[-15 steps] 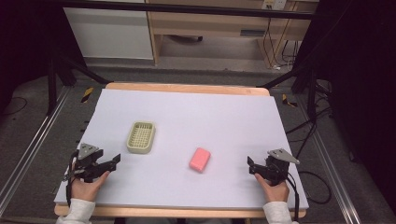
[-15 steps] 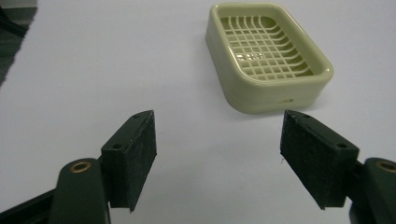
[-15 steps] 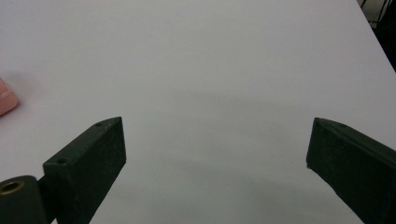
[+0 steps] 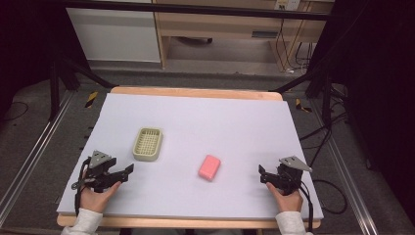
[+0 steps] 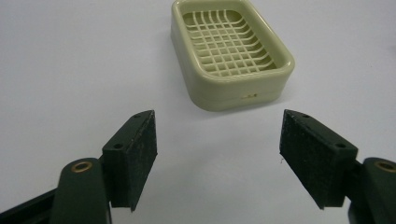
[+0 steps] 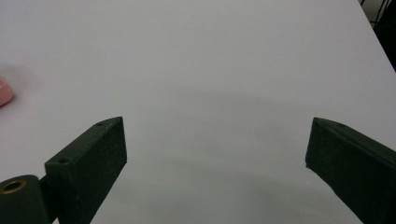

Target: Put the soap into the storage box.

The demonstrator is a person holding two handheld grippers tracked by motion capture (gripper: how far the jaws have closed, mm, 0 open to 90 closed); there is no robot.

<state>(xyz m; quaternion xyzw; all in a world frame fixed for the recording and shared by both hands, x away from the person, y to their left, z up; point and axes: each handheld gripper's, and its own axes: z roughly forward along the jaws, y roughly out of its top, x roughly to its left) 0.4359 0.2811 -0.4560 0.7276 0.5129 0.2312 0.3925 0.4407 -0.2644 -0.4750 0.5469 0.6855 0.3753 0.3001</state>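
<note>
The high view shows, at the far left, the left gripper (image 4: 128, 171) held low over the near left part of the white table top (image 4: 235, 122), its jaws pointed toward the right and slightly away from the person. The jaws are spread apart and nothing is gripped between them. In the left gripper view, the two black pads (image 5: 135, 154) are seen well apart, with bare table surface between them.

Just beyond and to the right of that gripper, a cream soap dish (image 4: 148, 143) with a grid-like slatted floor is set flat on the table. In the left gripper view the soap dish (image 5: 231, 49) is seen ahead of the jaws, close but not touched, and no object is held in it.

Farther right, near the middle of the table's near half, a pink bar of soap (image 4: 209, 167) is laid flat, well apart from the dish and from both grippers. Its edge (image 6: 3, 93) is caught at the left border of the right gripper view.

At the right, the right gripper (image 4: 262, 175) is held low by the person's hand, pointed left toward the soap. Its jaws are released and wide, with only bare table seen between them.
</note>
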